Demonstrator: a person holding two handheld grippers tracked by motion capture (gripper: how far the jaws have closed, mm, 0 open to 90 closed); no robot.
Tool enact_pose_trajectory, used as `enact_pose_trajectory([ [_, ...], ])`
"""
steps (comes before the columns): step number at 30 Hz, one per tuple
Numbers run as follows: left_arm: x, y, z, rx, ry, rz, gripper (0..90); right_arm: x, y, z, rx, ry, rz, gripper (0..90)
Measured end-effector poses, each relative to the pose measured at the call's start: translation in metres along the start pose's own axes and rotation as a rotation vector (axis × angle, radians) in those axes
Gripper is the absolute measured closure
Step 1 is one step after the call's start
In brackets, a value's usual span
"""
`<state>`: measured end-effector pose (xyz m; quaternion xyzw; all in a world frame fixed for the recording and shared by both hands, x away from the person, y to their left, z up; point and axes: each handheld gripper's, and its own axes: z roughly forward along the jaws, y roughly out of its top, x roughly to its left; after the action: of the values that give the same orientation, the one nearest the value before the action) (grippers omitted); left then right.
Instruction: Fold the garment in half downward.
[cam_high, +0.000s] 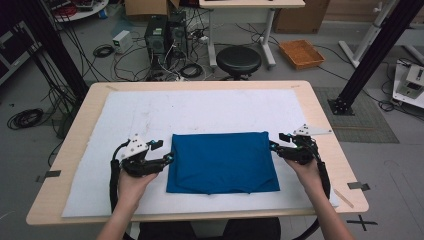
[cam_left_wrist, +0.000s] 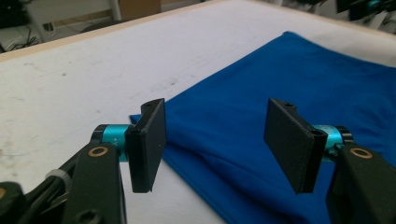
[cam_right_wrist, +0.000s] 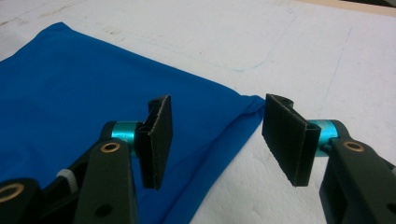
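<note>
One folded blue cloth is laid flat on the white mat of the desk, probably so that its side edges can be reached. Two claws are held beside it: the left claw at its left edge, the right claw at its right edge. Both are spread apart, with nothing clamped.
</note>
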<state>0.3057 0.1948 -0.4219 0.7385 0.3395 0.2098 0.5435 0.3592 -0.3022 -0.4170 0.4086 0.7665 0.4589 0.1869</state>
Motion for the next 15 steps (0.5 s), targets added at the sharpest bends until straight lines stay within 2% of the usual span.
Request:
enact_pose_trajectory([
  [1, -0.0008, -0.0015, -0.0017, -0.008, -0.01, -0.021, 39.1, -0.0015, -0.001, -0.0007, -0.005, 0.004, 0.006, 40.6],
  [3, 0.0, -0.0005, -0.0035, -0.006, -0.008, -0.031, 37.5, -0.0046, -0.0027, -0.0027, -0.023, 0.005, 0.017, 40.0],
  [5, 0.0027, 0.001, -0.006, -0.008, 0.009, -0.045, 36.6, -0.0056, -0.0042, -0.0039, -0.057, 0.013, 0.003, 38.4],
  [6, 0.0041, 0.0012, -0.0065, -0.017, 0.007, -0.071, 34.7, -0.0055, -0.0047, -0.0041, -0.062, 0.006, -0.01, 36.8],
  [7, 0.0063, 0.0013, -0.0068, -0.02, 0.009, -0.09, 30.8, -0.0053, -0.0048, -0.0047, -0.054, -0.002, -0.023, 36.2],
  [8, 0.0073, 0.0014, -0.0071, -0.021, 0.009, -0.102, 29.3, -0.0053, -0.0048, -0.0049, -0.043, -0.007, -0.016, 35.7],
  [9, 0.0085, 0.0015, -0.0079, -0.025, 0.007, -0.104, 29.3, -0.0062, -0.0046, -0.0046, -0.031, 0.0, -0.005, 30.9],
  [10, 0.0083, 0.0017, -0.0084, -0.026, 0.016, -0.095, 29.3, -0.0079, -0.004, -0.0034, -0.002, 0.016, 0.032, 25.6],
  [11, 0.0078, 0.002, -0.0088, -0.022, 0.029, -0.084, 29.3, -0.0095, -0.0036, -0.0024, 0.007, 0.015, 0.051, 24.8],
  [13, 0.0076, 0.0025, -0.0097, -0.012, 0.033, -0.061, 29.3, -0.01, -0.0034, -0.003, -0.001, -0.001, 0.056, 23.3],
  [15, 0.008, 0.0025, -0.0109, -0.007, 0.027, -0.066, 29.3, -0.0097, -0.0019, -0.0051, -0.02, -0.012, 0.061, 21.8],
])
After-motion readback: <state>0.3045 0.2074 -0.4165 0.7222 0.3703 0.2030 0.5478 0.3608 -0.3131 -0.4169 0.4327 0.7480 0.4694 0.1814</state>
